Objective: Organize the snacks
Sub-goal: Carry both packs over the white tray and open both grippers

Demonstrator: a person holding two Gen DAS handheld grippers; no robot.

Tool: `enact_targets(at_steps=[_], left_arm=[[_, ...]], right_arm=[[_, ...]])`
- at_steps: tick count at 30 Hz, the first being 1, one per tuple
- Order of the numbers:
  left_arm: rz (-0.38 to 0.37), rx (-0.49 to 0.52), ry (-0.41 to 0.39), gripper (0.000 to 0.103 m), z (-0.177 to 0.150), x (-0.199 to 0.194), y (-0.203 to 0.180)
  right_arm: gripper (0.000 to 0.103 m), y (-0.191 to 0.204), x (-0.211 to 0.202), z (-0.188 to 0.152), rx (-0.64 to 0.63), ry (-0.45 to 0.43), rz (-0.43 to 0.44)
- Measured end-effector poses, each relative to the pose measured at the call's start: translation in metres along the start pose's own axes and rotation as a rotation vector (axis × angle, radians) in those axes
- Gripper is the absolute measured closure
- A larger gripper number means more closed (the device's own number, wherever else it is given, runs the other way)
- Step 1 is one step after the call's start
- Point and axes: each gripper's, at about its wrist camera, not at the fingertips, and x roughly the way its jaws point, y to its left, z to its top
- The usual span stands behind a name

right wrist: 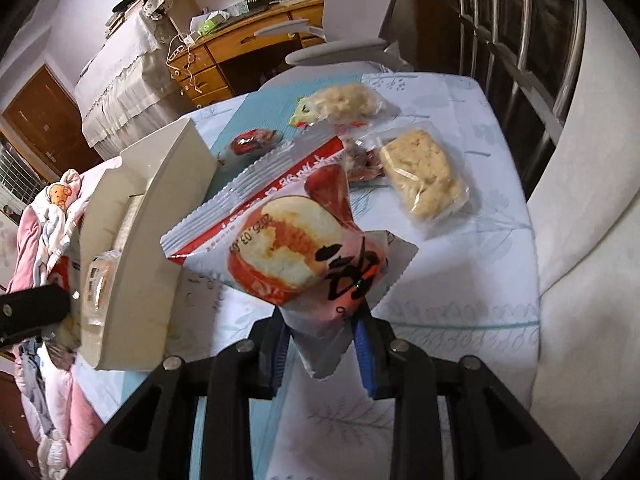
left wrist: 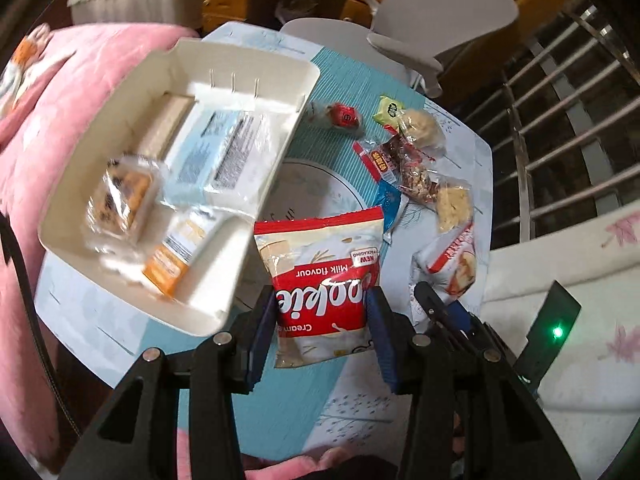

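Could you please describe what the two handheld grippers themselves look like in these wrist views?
Both are alike. The left gripper has a matte black frame of angular struts with triangular cut-outs, round silver pins at the joints, and blue pads on its two fingers. The right gripper has the same black struts, silver pins and blue pads. A dark box with a green light shows beside the left gripper. No sleeves are visible.

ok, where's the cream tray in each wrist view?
Left wrist: cream tray fills upper left, seen from above, snacks inside.
Right wrist: cream tray at left edge, seen side-on, outer wall facing the camera.
Shared landmark: red round candy just beyond the tray's far corner.
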Motion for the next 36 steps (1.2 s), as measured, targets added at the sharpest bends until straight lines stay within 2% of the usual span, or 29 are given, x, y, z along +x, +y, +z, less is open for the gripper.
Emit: enact_targets(at_steps=[5,11,20,27,32,36], left_arm=[[0.015,0.075,0.014,0.059,0.003,-0.014,0.023],[0.019,0.104,0.047,0.059,0.006,-0.019,0.061],[-0.003,0.205,0.062,0.059,0.025,-0.032,0.106],[-0.026,0.275,0.072,0.059,0.045,-0.035,0.135],[-0.060,0.322,0.060,0.059,0.060,-0.038,0.155],[-0.058,0.359,0.066,0.059,0.072,-0.037,0.168]], right_arm=[[0.074,0.019,0.001,-0.005,0.005,0.056,0.022],[0.074,0.050,-0.003,-0.009,-0.026,0.075,-0.033],[0.074,0.069,-0.010,-0.020,0.110,0.120,-0.121],[0.074,0.085,-0.023,-0.023,0.247,0.102,-0.156],[0.074,0.106,-0.027,-0.024,0.286,0.085,-0.165],[0.074,0.132,-0.029,-0.024,0.284,0.057,-0.168]])
